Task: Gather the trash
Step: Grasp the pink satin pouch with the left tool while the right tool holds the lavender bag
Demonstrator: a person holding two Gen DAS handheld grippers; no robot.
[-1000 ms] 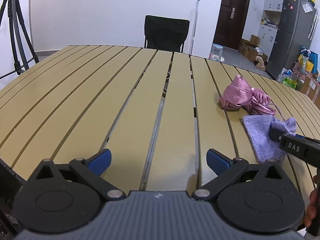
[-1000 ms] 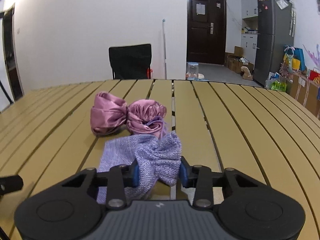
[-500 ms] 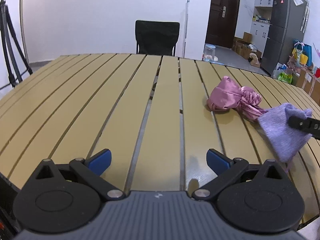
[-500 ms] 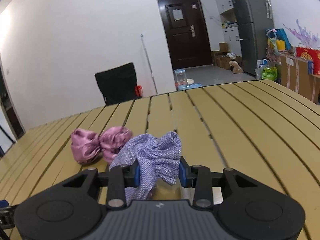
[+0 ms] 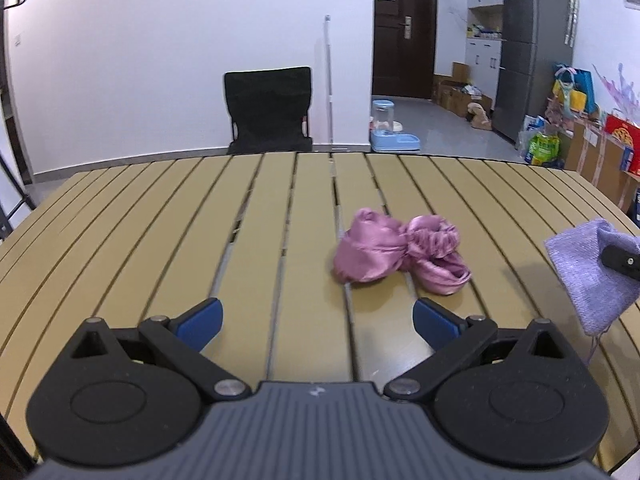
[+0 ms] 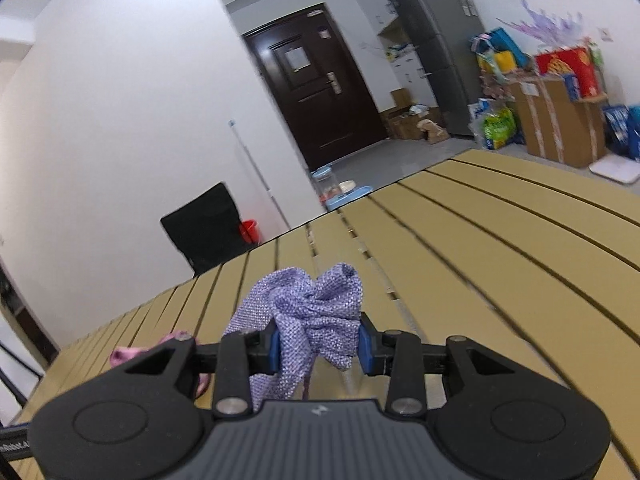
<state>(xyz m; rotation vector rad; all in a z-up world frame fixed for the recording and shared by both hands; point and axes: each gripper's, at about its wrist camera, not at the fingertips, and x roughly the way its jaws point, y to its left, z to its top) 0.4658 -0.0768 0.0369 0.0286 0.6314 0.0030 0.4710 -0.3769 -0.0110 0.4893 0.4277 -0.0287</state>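
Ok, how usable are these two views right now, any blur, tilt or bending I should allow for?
Left wrist view: level, the pink cloth sharp, the table slats bowed by the fisheye, slight smear at the left edge. Right wrist view: tilted, door and far slats soft with motion blur, but the purple cloth in the right gripper stays crisp.

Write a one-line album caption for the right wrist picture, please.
Right gripper clamps a crumpled lavender cloth above the slatted table.

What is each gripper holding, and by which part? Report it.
Right gripper pinches the lavender cloth pouch at its bunched, gathered end. Left gripper is open, holding nothing.
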